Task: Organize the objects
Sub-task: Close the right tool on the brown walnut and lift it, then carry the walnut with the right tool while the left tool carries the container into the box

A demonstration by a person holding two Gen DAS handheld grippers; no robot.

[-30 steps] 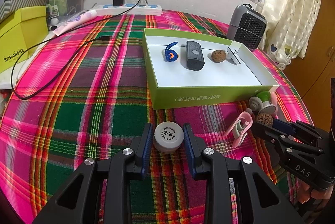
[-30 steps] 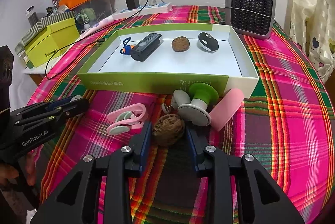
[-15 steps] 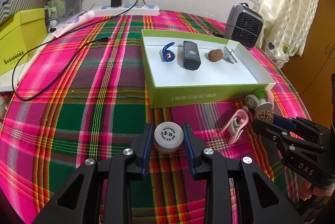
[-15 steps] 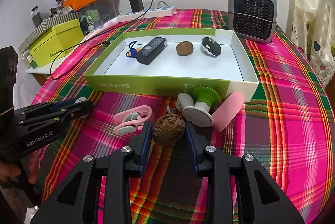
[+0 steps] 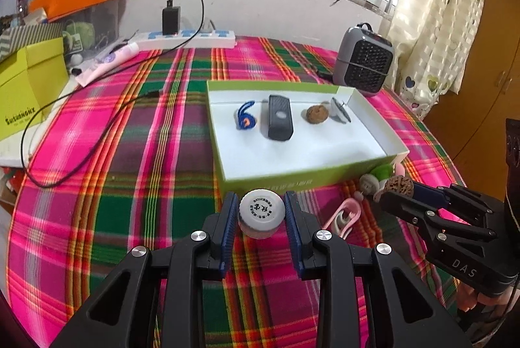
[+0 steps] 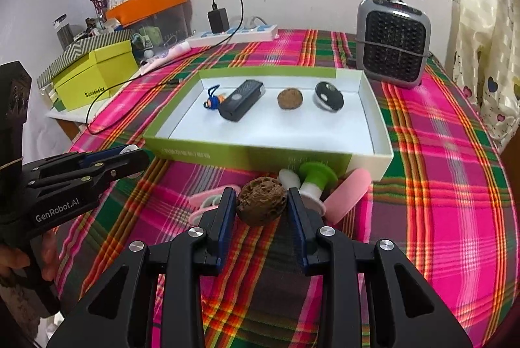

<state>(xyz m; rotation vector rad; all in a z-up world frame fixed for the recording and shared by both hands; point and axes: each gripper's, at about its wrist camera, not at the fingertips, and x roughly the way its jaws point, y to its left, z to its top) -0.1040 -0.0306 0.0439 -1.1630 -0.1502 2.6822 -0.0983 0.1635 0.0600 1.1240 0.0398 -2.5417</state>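
My left gripper (image 5: 261, 213) is shut on a small white round jar (image 5: 262, 211) with a printed lid, held above the cloth just in front of the green box (image 5: 292, 182). My right gripper (image 6: 261, 206) is shut on a brown walnut (image 6: 261, 201), lifted in front of the same box (image 6: 227, 153). Inside the box lie a blue clip (image 5: 244, 119), a black remote (image 5: 279, 117), a second walnut (image 5: 317, 113) and a black-and-white disc (image 5: 339, 110). The right gripper also shows at the right of the left wrist view (image 5: 398, 195).
A pink clip (image 5: 343, 213), a green-and-white suction piece (image 6: 313, 182) and a pink cap (image 6: 347, 200) lie on the plaid cloth by the box front. A grey heater (image 6: 391, 42) stands behind. A yellow box (image 5: 22, 87), cable (image 5: 97, 133) and power strip (image 5: 195, 37) are at the left and back.
Both grippers have risen and moved toward the box, each carrying its object. The walnut is off the cloth now.
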